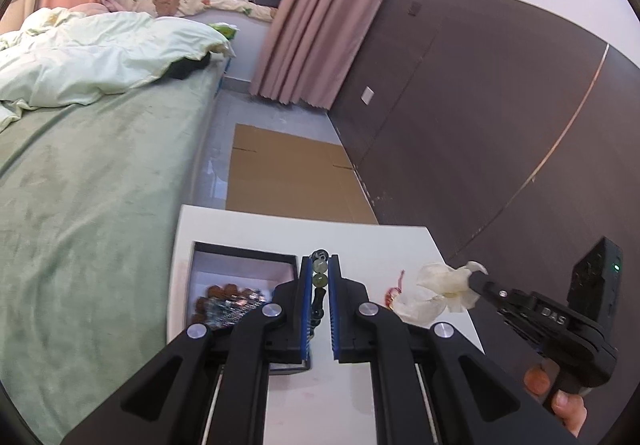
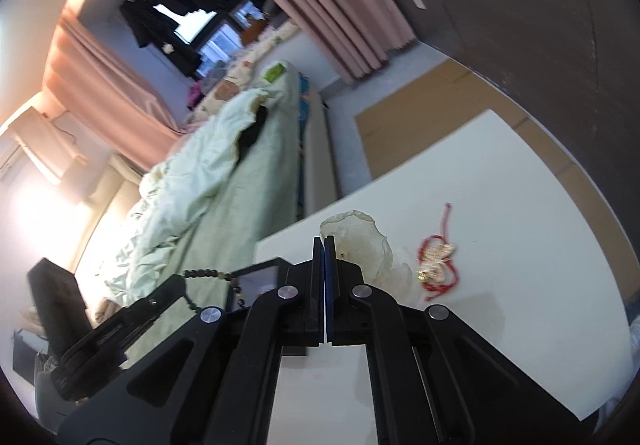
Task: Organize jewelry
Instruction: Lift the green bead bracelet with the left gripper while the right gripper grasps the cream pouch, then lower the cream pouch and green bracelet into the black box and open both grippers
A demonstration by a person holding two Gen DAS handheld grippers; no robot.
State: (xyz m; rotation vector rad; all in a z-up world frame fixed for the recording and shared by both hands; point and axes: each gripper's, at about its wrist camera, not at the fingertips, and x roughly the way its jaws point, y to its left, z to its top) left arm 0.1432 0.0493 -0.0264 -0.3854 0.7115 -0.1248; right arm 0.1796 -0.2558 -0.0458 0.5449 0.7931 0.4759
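- Your left gripper is clamped on a beaded bracelet; pale green beads show between the blue pads, and a darker run of beads hangs below them, above the white table
- Your right gripper is shut tight on a thin, translucent pouch, which looks lifted clear of the table, though the underside is hidden
- Just beside your left jaws sits an open dark-rimmed box, with brown beads and other small pieces already lying inside; that part of the sorting looks done
- A red cord charm lies loose on the table near the pouch, held by neither gripper, so at least one piece is left to put away
- By my reading the job is midway: one bracelet is in the air, its destination not yet clear, and the pouch may be meant to receive it
- Only your left wrist view shows the box contents and the pale beads in the pads; only your right wrist view shows the charm's cream butterfly shape and the bracelet's dark strand drooping from the left gripper
- Beyond the table lie flat cardboard on the floor, a green-covered bed and pink curtains
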